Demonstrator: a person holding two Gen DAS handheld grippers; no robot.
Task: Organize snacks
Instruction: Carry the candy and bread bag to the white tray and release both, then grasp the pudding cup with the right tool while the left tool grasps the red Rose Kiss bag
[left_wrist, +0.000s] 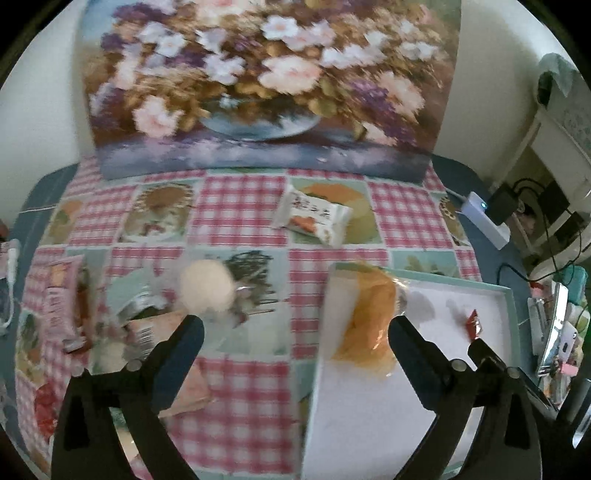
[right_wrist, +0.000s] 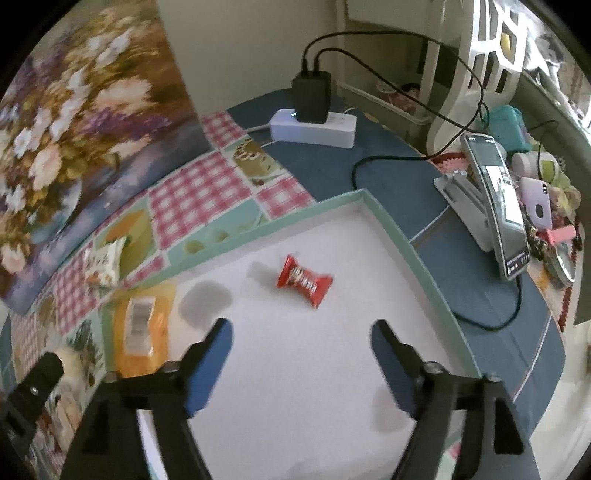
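Note:
A white tray with a teal rim (right_wrist: 406, 236) lies on the checked tablecloth. A red wrapped candy (right_wrist: 303, 280) (left_wrist: 473, 324) rests on the tray floor. My right gripper (right_wrist: 301, 332) hangs open just in front of it, with nothing between its fingers. An orange packet (right_wrist: 142, 332) (left_wrist: 369, 321) lies at the tray's left rim. My left gripper (left_wrist: 295, 325) is open over the cloth beside that rim and holds nothing. A round pale snack (left_wrist: 207, 290) and several packets (left_wrist: 62, 295) lie to its left. A white packet (left_wrist: 314, 218) lies further back.
A large flower painting (left_wrist: 258, 85) leans against the wall at the back of the table. To the right of the tray are a power strip with a black charger (right_wrist: 314, 125), trailing cables, a phone on a stand (right_wrist: 498, 206) and small clutter.

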